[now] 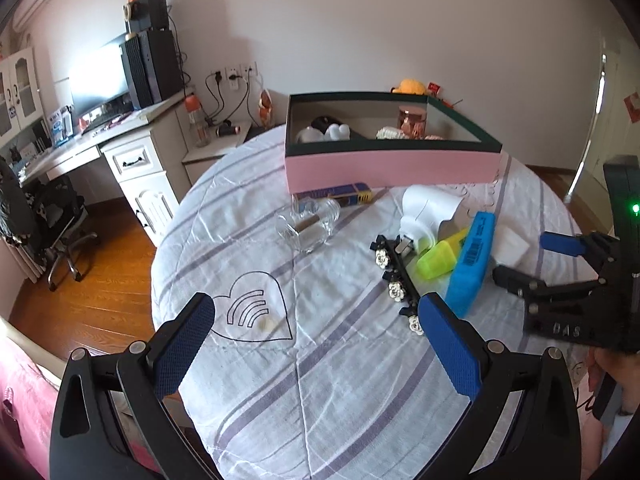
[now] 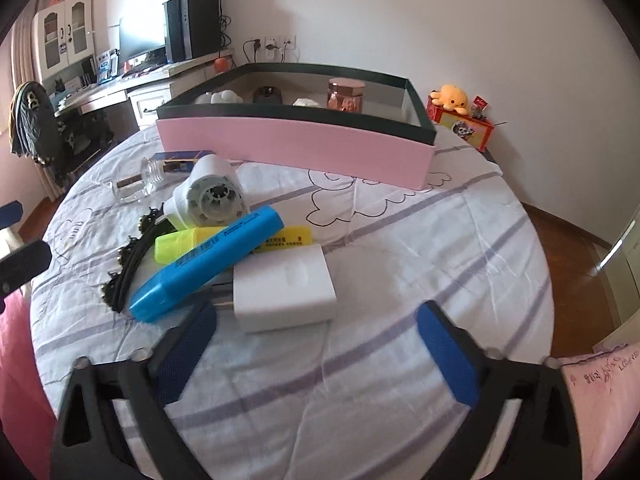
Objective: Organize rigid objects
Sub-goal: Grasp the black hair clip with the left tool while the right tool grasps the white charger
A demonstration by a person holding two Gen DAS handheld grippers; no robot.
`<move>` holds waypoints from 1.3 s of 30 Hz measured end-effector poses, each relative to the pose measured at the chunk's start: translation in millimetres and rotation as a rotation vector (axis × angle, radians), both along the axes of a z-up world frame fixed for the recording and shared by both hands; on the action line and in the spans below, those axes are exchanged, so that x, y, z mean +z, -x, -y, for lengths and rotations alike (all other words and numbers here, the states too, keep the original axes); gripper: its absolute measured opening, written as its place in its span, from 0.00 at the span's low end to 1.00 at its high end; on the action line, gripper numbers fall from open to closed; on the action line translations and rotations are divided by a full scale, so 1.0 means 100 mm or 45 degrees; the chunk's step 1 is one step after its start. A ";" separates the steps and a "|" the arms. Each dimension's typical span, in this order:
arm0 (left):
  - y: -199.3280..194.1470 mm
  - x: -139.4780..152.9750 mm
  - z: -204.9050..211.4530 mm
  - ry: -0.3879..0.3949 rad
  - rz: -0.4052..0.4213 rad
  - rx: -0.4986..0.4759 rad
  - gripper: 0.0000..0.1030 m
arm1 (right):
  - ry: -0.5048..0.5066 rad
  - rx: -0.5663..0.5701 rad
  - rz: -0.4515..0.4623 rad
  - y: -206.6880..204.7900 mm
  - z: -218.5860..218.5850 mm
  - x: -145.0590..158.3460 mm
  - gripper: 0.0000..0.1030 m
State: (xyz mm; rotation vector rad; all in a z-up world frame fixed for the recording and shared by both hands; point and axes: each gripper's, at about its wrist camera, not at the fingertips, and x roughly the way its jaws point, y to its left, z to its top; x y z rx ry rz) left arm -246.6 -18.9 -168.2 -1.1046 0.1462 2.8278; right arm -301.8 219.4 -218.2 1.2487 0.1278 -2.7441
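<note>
While several pieces already sit inside, the pink box (image 2: 296, 148) with its dark green rim stands at the far side of the cloth-covered round table (image 2: 420, 240), holding a copper-lidded jar (image 2: 346, 94), a white lobed piece (image 2: 222, 97), a dark item and a small pale one; that part of the sorting looks done. Left outside on the striped cloth, near the table's middle, is a loose pile: a small white hair dryer (image 2: 212, 196), a blue marker (image 2: 208, 262) lying across a yellow marker (image 2: 180, 242), a white charger block (image 2: 284, 286) nearest the right tongs, and a black hair clip (image 1: 396, 280) with white flowers at the pile's left edge. Farther off, just in front of the box, lie a clear glass bottle (image 1: 308, 224) and a blue-and-gold case (image 1: 340, 196). By this count seven items remain to be boxed, so the job appears less than half finished. The right gripper (image 2: 316, 336) hovers just short of the charger block with its blue pads spread and nothing between them, which suggests the block is the next pick. The left gripper (image 1: 316, 332) also stands wide and empty, over bare cloth left of the clip, well apart from the bottle.
</note>
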 end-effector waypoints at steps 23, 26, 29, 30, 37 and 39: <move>0.38 -0.44 -0.42 0.074 0.120 -0.113 0.72 | 0.065 0.014 -0.008 -0.04 -0.30 -0.08 0.51; 0.39 -0.45 -0.42 0.029 0.119 -0.141 0.50 | 0.051 0.018 -0.017 -0.04 -0.29 -0.10 0.52; 0.39 -0.42 -0.40 0.010 0.123 -0.158 0.25 | 0.055 0.022 -0.020 -0.04 -0.30 -0.09 0.52; 0.38 -0.41 -0.37 0.001 0.123 -0.158 0.18 | 0.059 0.024 -0.024 -0.04 -0.31 -0.09 0.52; 0.15 -0.39 -0.10 -0.025 0.150 -0.148 0.18 | 0.065 0.025 -0.012 -0.11 -0.32 -0.07 0.51; 0.04 -0.37 -0.02 -0.005 0.150 -0.145 0.19 | 0.059 0.035 0.002 -0.18 -0.30 -0.05 0.51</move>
